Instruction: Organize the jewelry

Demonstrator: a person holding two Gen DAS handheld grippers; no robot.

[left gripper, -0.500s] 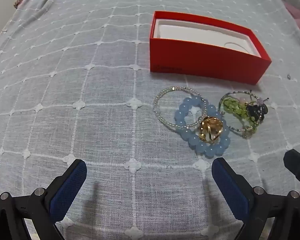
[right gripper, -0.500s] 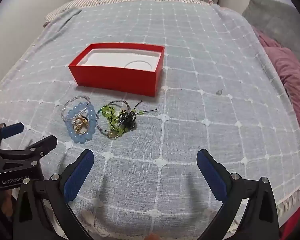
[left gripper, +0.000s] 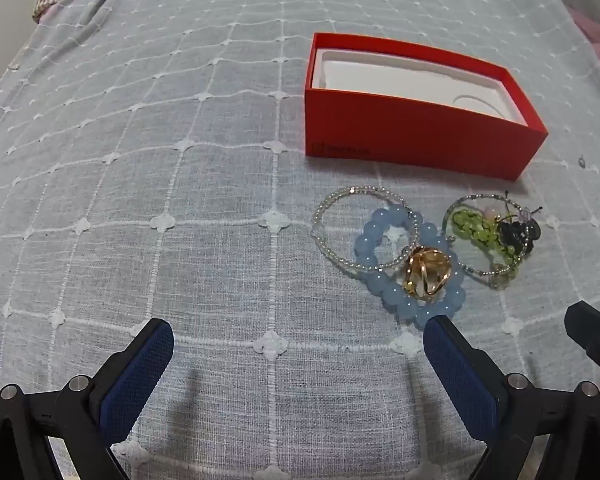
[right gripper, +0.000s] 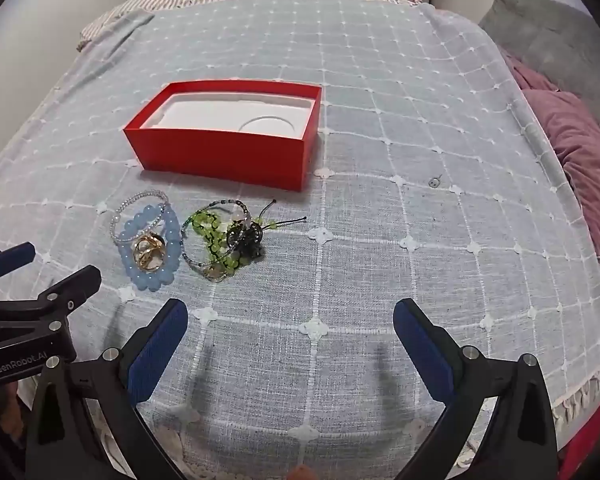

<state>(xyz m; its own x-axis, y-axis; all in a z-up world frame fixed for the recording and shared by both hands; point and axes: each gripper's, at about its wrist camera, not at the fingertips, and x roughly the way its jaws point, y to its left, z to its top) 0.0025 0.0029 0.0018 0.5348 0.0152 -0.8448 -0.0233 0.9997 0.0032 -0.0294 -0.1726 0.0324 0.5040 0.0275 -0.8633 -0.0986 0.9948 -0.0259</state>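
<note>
An open red box [left gripper: 416,136] [right gripper: 220,152] with a white insert stands on the grey checked bedspread. In front of it lies a pile of jewelry: a blue bead bracelet [left gripper: 396,296] [right gripper: 150,276], a clear bead bracelet [left gripper: 332,208] [right gripper: 140,198], a gold ring piece [left gripper: 426,270] [right gripper: 150,254], a green bead bracelet [left gripper: 476,232] [right gripper: 208,224] and a dark beaded piece [left gripper: 518,232] [right gripper: 250,238]. My left gripper [left gripper: 298,340] is open and empty, just short of the pile. My right gripper [right gripper: 290,320] is open and empty, to the right of the pile.
The bedspread [right gripper: 380,120] covers the whole bed. Pink and grey pillows [right gripper: 580,152] lie at the right edge. A small metal item [right gripper: 435,182] lies right of the box. The left gripper's body [right gripper: 32,320] shows at the right wrist view's left edge.
Both grippers have shifted slightly; the jewelry and the box have not moved. Both grippers stay open.
</note>
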